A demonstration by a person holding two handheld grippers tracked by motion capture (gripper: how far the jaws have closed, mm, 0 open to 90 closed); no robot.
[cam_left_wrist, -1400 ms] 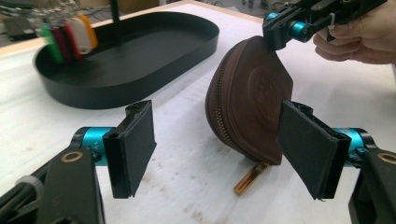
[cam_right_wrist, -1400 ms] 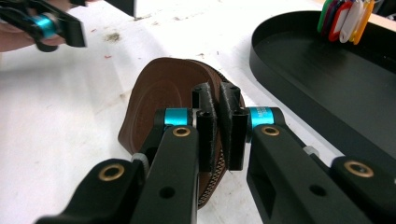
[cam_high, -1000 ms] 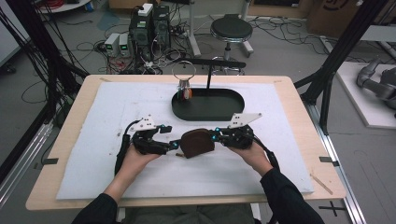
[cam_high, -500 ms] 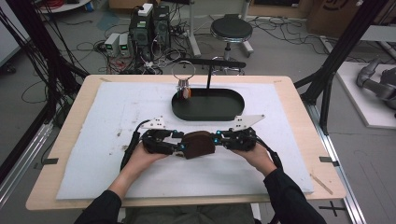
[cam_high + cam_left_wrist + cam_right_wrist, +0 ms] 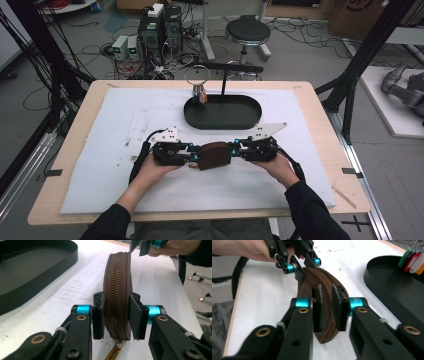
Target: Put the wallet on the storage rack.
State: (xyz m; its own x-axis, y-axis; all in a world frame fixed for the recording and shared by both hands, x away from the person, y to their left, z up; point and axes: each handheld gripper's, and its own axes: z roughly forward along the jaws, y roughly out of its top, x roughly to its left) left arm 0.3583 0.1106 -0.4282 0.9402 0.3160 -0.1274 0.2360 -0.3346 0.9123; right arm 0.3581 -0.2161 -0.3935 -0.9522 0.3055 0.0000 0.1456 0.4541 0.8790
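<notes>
A brown half-moon zip pouch [image 5: 215, 155] stands on its edge on the white mat between my two grippers. My left gripper [image 5: 197, 159] has just been closing. Its pads [image 5: 98, 320] now press both flat sides of the pouch [image 5: 117, 290], with the zip facing the camera and a gold pull tag [image 5: 113, 353] hanging below. My right gripper [image 5: 232, 150] holds the other end. Its jaws have just been opening a little, but the pouch's rim [image 5: 326, 315] still fills the narrow gap between its pads [image 5: 318, 310]. The left gripper [image 5: 299, 267] is on the far end there.
A black oval tray [image 5: 222, 125] lies just beyond the pouch. A key ring with coloured tags [image 5: 200, 95] hangs at its left end from a black stand [image 5: 222, 80]. The white mat [image 5: 100, 170] reaches close to the wooden table's edges.
The left hand came in from the left and its jaws closed onto the pouch. The right gripper stayed at the pouch's right end.
</notes>
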